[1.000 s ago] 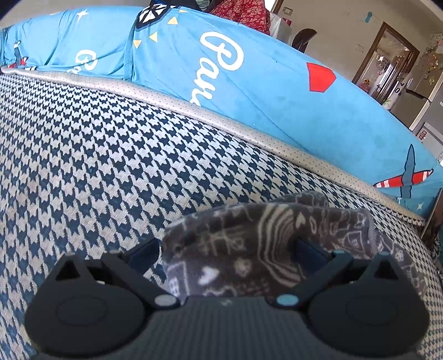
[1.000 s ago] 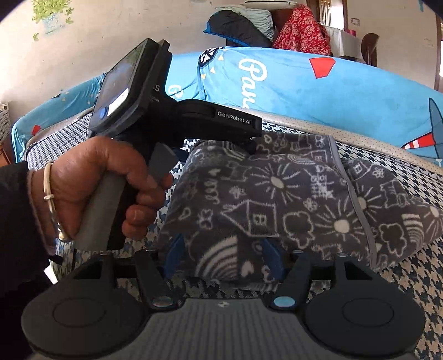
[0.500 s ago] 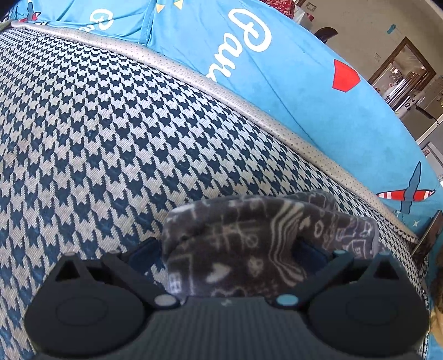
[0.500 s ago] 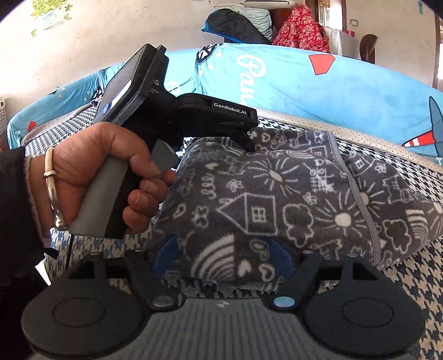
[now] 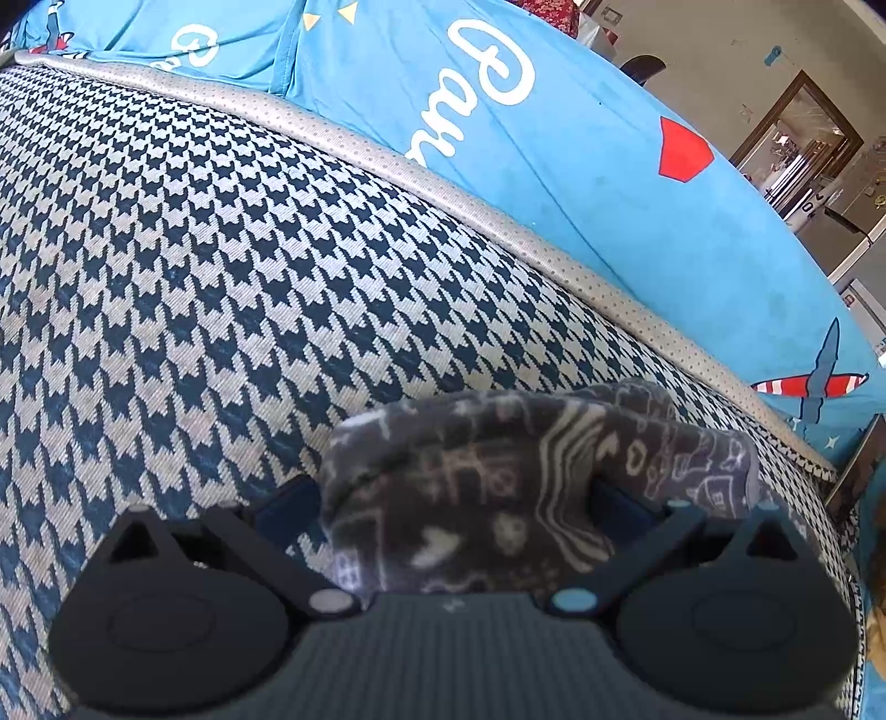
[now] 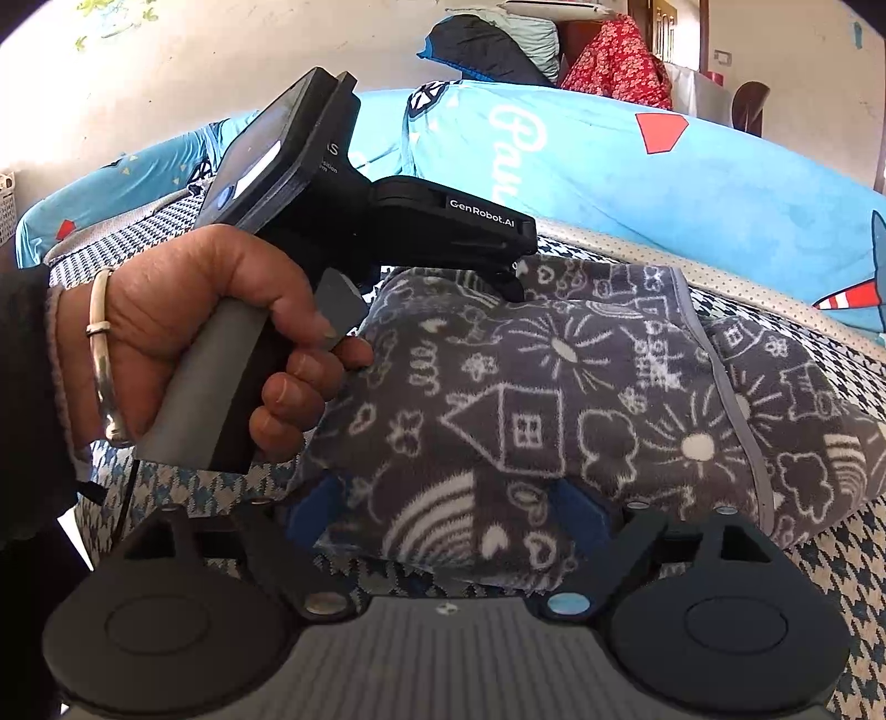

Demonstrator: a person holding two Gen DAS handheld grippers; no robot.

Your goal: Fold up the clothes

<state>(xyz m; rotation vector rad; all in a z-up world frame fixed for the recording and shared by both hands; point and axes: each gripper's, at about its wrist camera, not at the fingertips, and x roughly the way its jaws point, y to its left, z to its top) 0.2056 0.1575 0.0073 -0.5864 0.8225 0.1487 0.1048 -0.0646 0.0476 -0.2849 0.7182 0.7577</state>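
A grey fleece garment [image 6: 554, 387] with white doodle prints lies folded in a thick bundle on the houndstooth bed cover [image 5: 221, 277]. My right gripper [image 6: 446, 515] straddles its near edge; the jaws are opening, and the fold lies between the blue pads without being pinched. My left gripper [image 5: 454, 507] stands wide open over the far side of the garment [image 5: 487, 498], with cloth bulging between its fingers and draping over the right one. In the right wrist view a hand [image 6: 210, 332] holds the left gripper [image 6: 515, 277] by its grey handle, nose down on the garment's far edge.
A bright blue printed sheet [image 5: 554, 166] rises behind the bed cover. A pile of clothes [image 6: 554, 50] sits beyond it by the wall. A wooden door frame [image 5: 797, 144] shows at the far right. Bare bed cover stretches to the left of the garment.
The right gripper's jaws have spread wider around the near fold. The left gripper has rolled slightly and shows more of the bed; its jaws stay as wide as before. The garment has stayed put.
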